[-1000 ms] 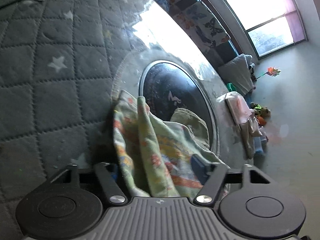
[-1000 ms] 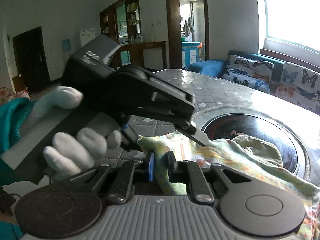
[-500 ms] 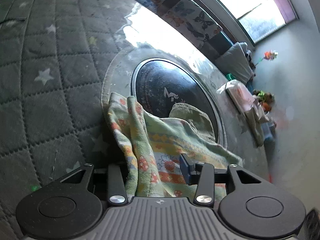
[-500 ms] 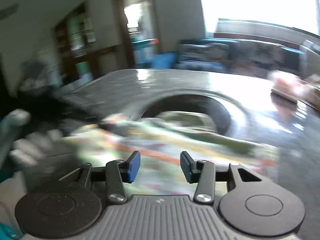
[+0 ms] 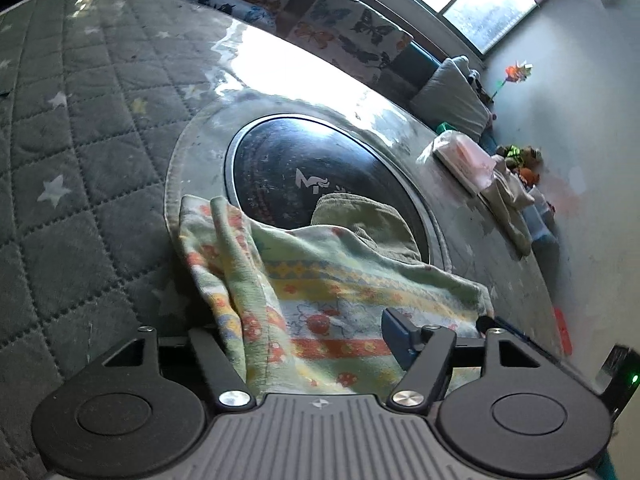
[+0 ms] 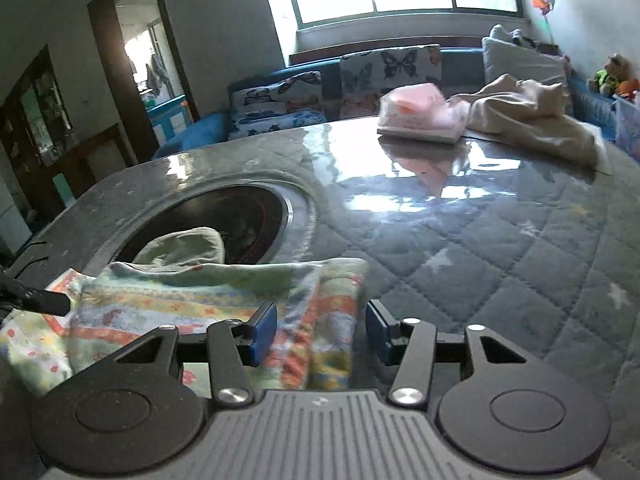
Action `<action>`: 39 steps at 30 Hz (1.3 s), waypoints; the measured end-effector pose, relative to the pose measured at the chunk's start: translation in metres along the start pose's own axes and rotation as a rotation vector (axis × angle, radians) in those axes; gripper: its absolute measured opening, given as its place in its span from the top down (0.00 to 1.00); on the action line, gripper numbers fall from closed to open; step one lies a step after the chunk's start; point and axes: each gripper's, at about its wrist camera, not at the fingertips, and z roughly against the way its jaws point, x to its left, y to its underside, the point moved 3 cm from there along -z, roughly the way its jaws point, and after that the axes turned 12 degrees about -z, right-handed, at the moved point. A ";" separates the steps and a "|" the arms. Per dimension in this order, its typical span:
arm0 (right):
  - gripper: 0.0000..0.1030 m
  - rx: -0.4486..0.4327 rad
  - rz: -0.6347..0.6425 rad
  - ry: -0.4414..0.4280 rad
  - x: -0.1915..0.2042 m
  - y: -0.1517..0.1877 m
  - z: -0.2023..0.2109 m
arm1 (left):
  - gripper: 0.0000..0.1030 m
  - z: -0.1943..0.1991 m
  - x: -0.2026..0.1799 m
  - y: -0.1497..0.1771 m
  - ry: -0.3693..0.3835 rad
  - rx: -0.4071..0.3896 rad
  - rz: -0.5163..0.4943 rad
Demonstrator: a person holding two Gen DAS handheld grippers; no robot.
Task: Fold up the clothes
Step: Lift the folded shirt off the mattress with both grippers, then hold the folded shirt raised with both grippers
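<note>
Over patterned cloth (image 6: 208,300), right tool (image 6: 320,330) angled down, spread

A: Any readable text?
B: One white logo, like an "M", on the black round plate (image 5: 320,176) set in the table; nothing spelled out. Tissue pack (image 6: 420,114) print too blurred.

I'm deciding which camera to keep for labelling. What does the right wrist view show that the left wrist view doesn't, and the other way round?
Only the right wrist view: the doorway, and the right tool, open astride a bunched fold of the patterned garment.

Only the left wrist view: the white logo on the dark round inset, and the left tool, open with cloth between its fingers.

Both: the garment, the inset, the quilted table cover, the pink pack, and the butterfly cushions.
</note>
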 end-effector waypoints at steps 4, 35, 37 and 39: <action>0.81 0.023 0.000 -0.028 0.011 0.001 -0.001 | 0.54 -0.001 0.002 0.000 -0.035 0.002 -0.015; 0.92 -0.239 -0.112 0.029 -0.037 -0.028 0.140 | 0.89 -0.008 -0.130 -0.041 0.086 -0.044 -0.328; 0.92 -0.253 -0.116 0.045 -0.043 -0.030 0.147 | 0.89 -0.014 -0.141 -0.042 0.089 -0.036 -0.349; 0.92 -0.266 -0.118 0.058 -0.047 -0.032 0.153 | 0.89 -0.017 -0.151 -0.043 0.093 -0.033 -0.371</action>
